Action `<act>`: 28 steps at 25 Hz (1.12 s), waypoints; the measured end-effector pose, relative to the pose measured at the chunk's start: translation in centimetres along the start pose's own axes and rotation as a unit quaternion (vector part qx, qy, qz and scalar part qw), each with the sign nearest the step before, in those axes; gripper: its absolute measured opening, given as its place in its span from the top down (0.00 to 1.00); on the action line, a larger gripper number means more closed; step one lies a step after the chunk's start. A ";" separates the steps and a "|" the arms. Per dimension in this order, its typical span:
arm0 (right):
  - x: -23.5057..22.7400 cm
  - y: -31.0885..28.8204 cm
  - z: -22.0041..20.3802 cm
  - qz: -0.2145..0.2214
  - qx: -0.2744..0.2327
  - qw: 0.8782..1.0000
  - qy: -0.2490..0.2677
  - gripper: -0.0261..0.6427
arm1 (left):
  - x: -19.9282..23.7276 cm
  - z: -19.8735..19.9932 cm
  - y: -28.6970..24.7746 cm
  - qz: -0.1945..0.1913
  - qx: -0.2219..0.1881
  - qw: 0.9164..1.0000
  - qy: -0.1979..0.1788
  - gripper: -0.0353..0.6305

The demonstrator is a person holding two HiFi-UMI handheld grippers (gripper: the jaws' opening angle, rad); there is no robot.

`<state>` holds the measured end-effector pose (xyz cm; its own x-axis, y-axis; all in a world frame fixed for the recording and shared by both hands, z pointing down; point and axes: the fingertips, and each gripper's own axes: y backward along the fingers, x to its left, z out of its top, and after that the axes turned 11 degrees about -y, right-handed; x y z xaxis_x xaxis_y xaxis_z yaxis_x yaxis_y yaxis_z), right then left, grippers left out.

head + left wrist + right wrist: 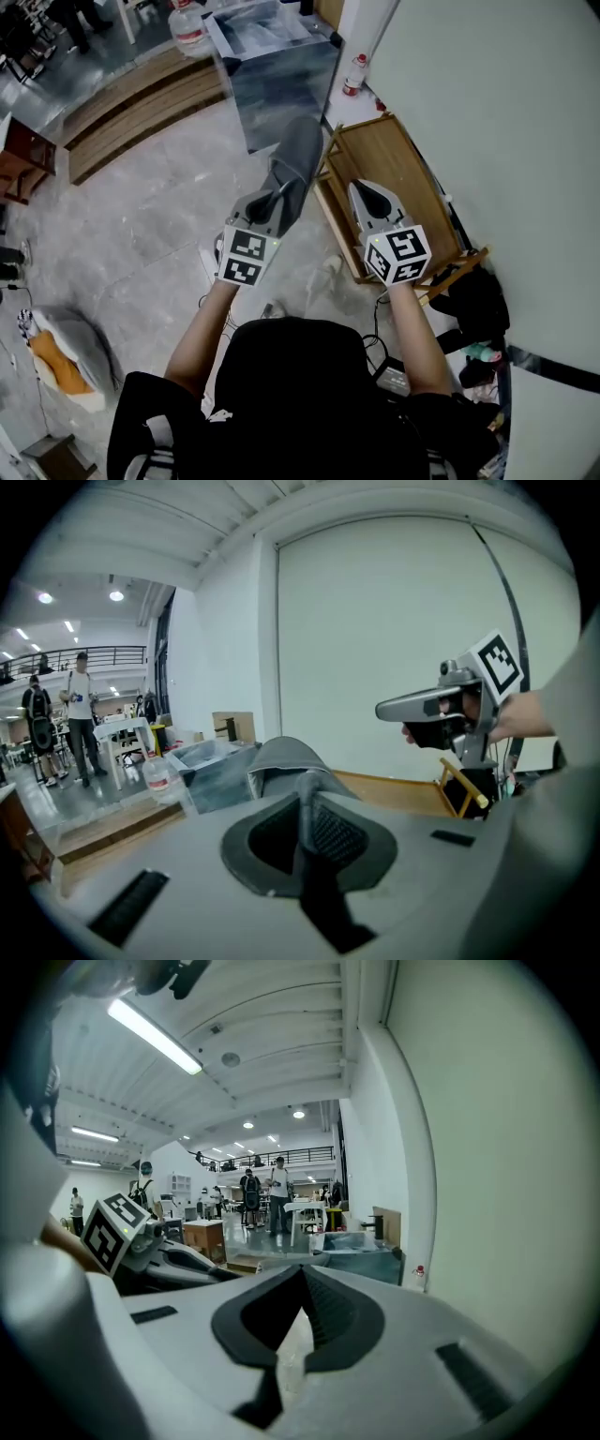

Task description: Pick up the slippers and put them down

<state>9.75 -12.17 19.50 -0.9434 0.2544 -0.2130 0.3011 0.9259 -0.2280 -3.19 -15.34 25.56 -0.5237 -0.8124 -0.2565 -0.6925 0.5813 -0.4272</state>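
Observation:
In the head view a grey slipper [296,161] hangs above the floor, with my left gripper [277,199] shut on its near end. The left gripper view shows the same slipper [281,759] pinched between the jaws of my left gripper [306,786], its body stretching away from them. My right gripper [362,189] is held over the wooden rack [389,150]; its jaws meet at the tip with nothing between them [302,1275]. Only one slipper is in view. Each gripper appears in the other's view: the right gripper [436,706] and the left gripper [164,1251].
The low wooden rack stands against a white wall [487,112]. Beyond it are a clear plastic box [272,66], a water bottle [187,23] and a small bottle [353,75]. Wooden steps [141,103] lie far left. A dark bag [478,300] sits by the rack. People [80,714] stand in the background.

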 end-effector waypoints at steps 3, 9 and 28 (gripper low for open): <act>3.3 0.1 0.0 0.013 -0.004 1.000 0.009 0.97 | 0.9 -0.7 3.0 0.015 -0.003 1.000 0.004 0.92; 8.4 -0.2 0.3 0.039 -0.013 0.999 0.019 0.97 | 2.8 -1.9 8.1 0.045 -0.006 0.999 0.002 0.92; 13.6 -2.7 -2.2 0.084 0.015 0.996 0.007 0.97 | 5.3 -6.4 13.2 0.097 0.024 0.994 0.037 0.92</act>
<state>-4.18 -10.64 19.28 -0.8815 0.4086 -0.2367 0.4581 0.8615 -0.2190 -18.24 -11.64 24.11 -0.6817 -0.6784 -0.2740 -0.5509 0.7224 -0.4179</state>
